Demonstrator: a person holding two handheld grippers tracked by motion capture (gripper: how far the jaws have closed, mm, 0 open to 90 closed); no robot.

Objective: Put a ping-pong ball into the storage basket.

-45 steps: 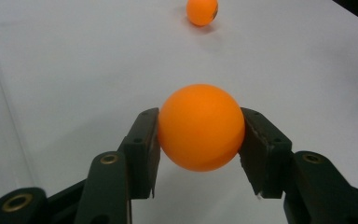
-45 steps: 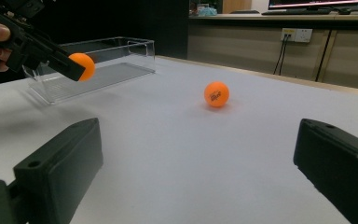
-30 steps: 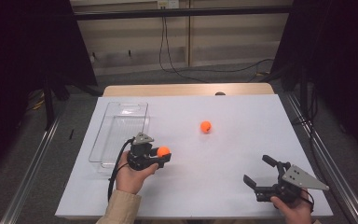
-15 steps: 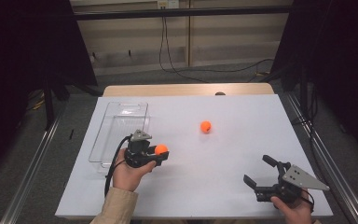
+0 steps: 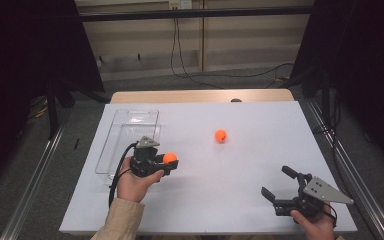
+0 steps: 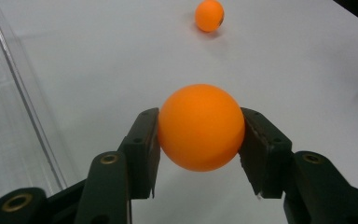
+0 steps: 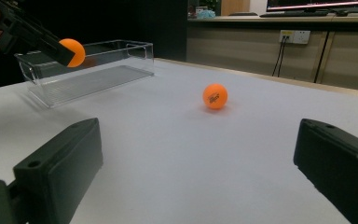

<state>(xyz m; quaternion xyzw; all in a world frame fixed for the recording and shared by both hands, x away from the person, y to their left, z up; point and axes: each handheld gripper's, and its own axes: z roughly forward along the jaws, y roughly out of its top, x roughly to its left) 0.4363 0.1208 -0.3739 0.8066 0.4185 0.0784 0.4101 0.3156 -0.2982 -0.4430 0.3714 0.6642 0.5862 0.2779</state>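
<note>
My left gripper (image 5: 170,161) is shut on an orange ball (image 5: 169,158), held above the table just right of the clear plastic bin (image 5: 125,131). In the left gripper view both pads press the ball (image 6: 200,127) from either side. A second orange ball (image 5: 220,135) lies loose on the white table, farther off toward the middle; it shows beyond the held one (image 6: 209,15) and in the right gripper view (image 7: 215,96). My right gripper (image 5: 276,185) rests near the table's front right, open, jaws wide apart with nothing between them (image 7: 196,172). From there the left gripper's ball (image 7: 73,52) hangs before the bin (image 7: 98,65).
The white table sheet (image 5: 260,125) spreads wide between the two hands. A wooden table edge (image 5: 200,96) runs along the back. Dark curtains and metal rails flank both sides. A cable trails from the left gripper toward the person's sleeve (image 5: 122,220).
The left hand has drifted slightly left toward the bin, carrying the orange ball. The right hand and the loose ball have stayed put.
</note>
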